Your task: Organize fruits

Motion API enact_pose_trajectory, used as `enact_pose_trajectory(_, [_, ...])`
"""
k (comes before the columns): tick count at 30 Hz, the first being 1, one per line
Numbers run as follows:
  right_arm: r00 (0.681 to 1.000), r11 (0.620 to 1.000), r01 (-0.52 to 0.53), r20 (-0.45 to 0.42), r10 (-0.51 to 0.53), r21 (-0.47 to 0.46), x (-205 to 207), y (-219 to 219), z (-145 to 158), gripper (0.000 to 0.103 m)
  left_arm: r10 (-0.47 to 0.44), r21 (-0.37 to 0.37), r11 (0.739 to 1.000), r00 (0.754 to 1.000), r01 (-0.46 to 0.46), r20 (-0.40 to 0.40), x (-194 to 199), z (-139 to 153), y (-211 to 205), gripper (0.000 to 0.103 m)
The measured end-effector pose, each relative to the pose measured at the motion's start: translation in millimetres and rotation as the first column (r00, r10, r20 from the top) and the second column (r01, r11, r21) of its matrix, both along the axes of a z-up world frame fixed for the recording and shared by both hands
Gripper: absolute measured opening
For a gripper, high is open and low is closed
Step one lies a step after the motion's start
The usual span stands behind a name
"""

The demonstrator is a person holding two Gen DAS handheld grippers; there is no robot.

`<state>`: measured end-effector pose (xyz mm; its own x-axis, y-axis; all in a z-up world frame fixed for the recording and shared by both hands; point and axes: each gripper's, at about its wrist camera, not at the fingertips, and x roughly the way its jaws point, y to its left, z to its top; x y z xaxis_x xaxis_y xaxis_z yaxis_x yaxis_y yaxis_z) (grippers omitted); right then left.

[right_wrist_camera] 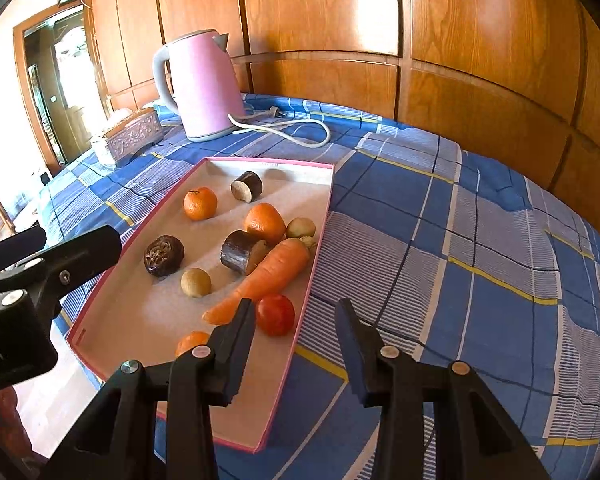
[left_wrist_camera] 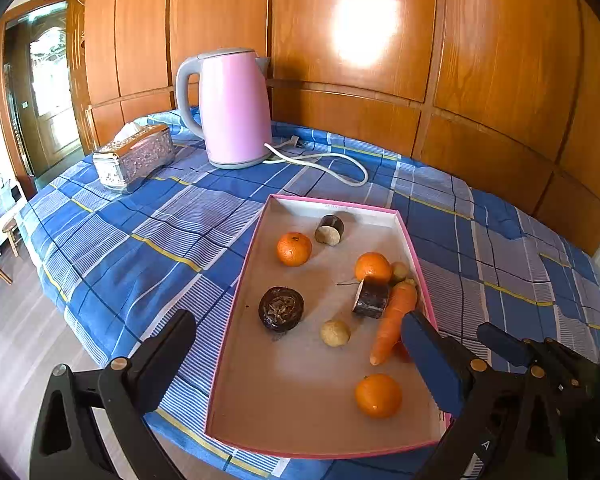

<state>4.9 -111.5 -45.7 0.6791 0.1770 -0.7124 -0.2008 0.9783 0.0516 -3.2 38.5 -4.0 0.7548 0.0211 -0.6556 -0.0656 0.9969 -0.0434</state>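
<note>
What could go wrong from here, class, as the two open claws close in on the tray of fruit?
1. The red tomato lies tight between the carrot and the tray wall, so the right claw may knock the carrot or catch the rim.
2. The oranges are round and could roll away if nudged.
3. The left claw and the right one sit close; they might collide.

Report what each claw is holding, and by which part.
Nothing is held. The left claw and right claw are both open and empty above the pink-rimmed tray.
</note>
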Motion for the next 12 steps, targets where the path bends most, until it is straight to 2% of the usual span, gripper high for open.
enact_pose_trajectory(12, [1.0,1.0,0.003,-0.004,-0.003,0.008,0.2,-2.4,-1.8,0.041,0.006,0.01,1.0,1.0,-0.006,-0.021,2.7,-4.4,-2.1,0.103])
